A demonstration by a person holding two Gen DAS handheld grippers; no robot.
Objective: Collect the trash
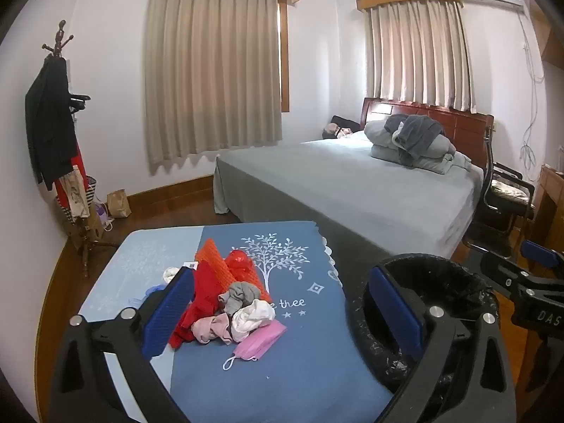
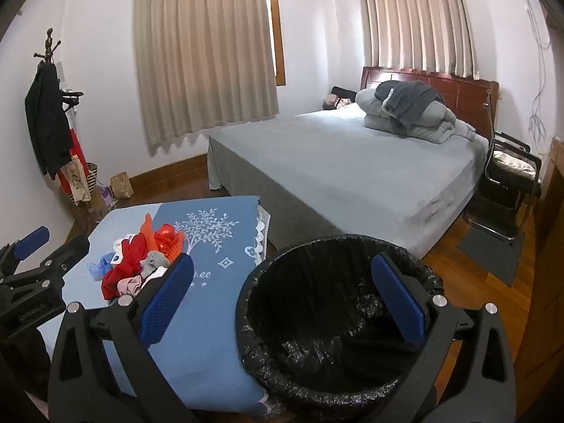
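Observation:
A pile of trash (image 1: 225, 303) lies on the blue tablecloth (image 1: 303, 373): red cloth, orange netting, red plastic, and grey, white and pink crumpled pieces. A pink face mask (image 1: 261, 343) sits at its near edge. My left gripper (image 1: 282, 312) hangs open just in front of the pile, with nothing between its blue pads. To the right of the table stands a bin with a black liner (image 2: 331, 303). My right gripper (image 2: 282, 299) is open over the bin's near rim and holds nothing. The pile (image 2: 141, 264) is to its left.
A bed (image 1: 352, 183) with folded bedding stands behind the table and bin. A coat stand (image 1: 53, 123) with hanging clothes and a paper bag (image 1: 119, 203) fill the left corner. A black chair (image 1: 507, 190) stands to the right of the bed on the wood floor.

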